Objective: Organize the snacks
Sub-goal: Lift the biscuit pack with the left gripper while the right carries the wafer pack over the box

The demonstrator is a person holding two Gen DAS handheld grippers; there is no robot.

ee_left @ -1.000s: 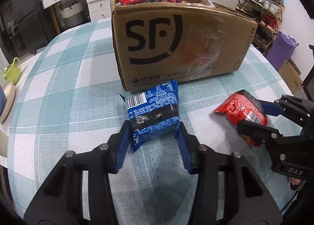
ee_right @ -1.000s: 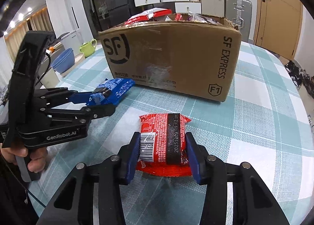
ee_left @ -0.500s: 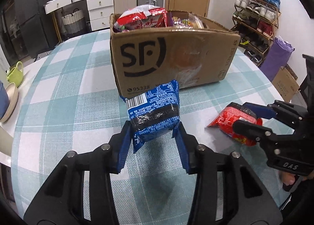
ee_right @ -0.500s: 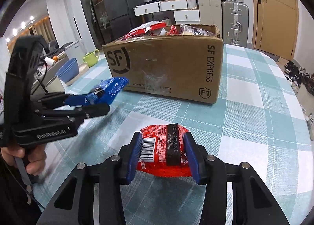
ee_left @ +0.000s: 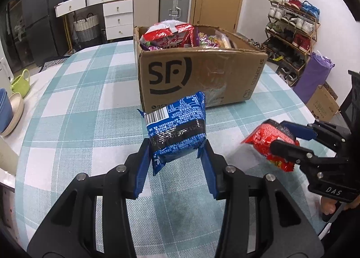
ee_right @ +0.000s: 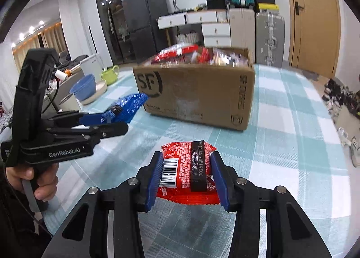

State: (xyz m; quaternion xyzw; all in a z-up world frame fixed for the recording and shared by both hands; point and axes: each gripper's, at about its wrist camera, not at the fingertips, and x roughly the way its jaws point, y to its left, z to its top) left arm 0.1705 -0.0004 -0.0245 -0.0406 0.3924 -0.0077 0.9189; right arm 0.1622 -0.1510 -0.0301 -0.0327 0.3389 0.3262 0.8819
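The left claw point(ee_left: 176, 156) grips a blue pack point(ee_left: 176, 131) between its blue pads, pinching only the near end, so most of the pack sticks out forward and tilts up. The right claw point(ee_right: 186, 177) is closed on a red pack point(ee_right: 189, 172), held flat across its middle with the barcode facing up. Both packs are off the bench point(ee_left: 74, 105), in front of the box point(ee_left: 198, 78), which stands near the bench's middle with its top open.

The box is already heaped: red and mixed packs point(ee_left: 171, 36) rise above its rim at the left corner. That seems the main risk. If either pack is dropped onto that mound, it may slide off the pile and over the cardboard wall, so the emptier right part of the box looks the safer place to release.

The blue pack's grip looks the weaker of the two. Held by one end, the slick wrapper could pivot or slip out if the left claw swings quickly, and it would land on the bench short of the box.

The two claws are also near each other, the right one just beside the left in the left view. Moving both to the opening at once could knock them together or catch a pack on the box's front edge. A green cup point(ee_left: 21, 81) and stacked bowls point(ee_left: 10, 114) sit well apart at the left edge.
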